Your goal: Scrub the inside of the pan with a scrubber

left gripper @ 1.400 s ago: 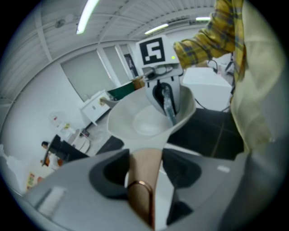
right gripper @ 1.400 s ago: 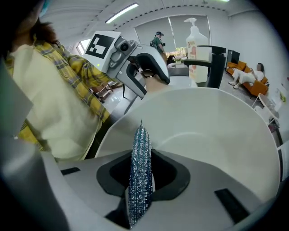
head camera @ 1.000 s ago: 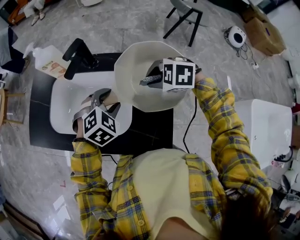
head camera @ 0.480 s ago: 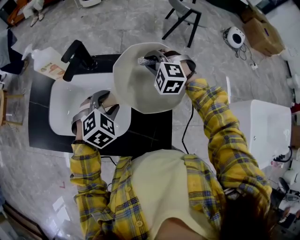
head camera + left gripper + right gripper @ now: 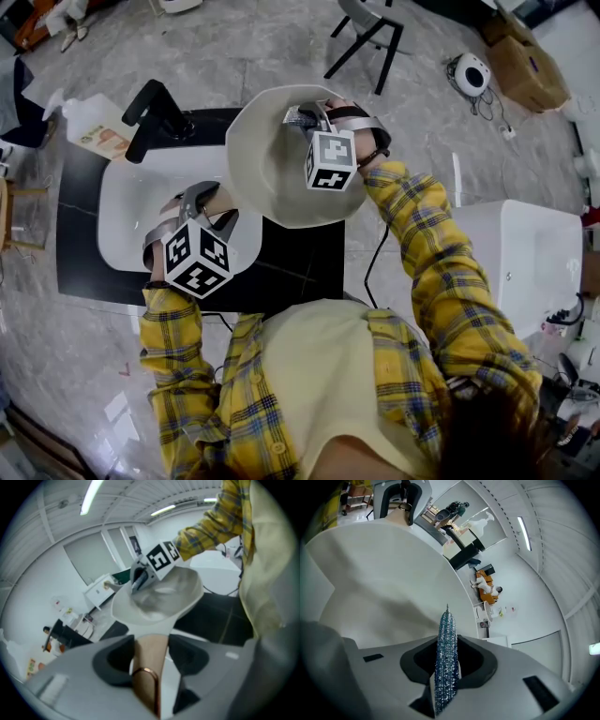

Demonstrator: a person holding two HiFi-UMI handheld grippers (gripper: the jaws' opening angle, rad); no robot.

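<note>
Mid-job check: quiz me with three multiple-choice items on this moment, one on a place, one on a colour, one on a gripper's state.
1. Where is the scrubber? A in the sink; B inside the pan; C on the counter.
2. What colour is the pan's inside? A black; B red; C cream-white.
3. The left gripper is: A shut on the pan handle; B open and empty; C shut on the scrubber.
Answers: 1 B, the right gripper view shows it in front of the pan's inner wall. 2 C, it looks pale in every view. 3 A, its jaws clamp the tan handle.
</note>
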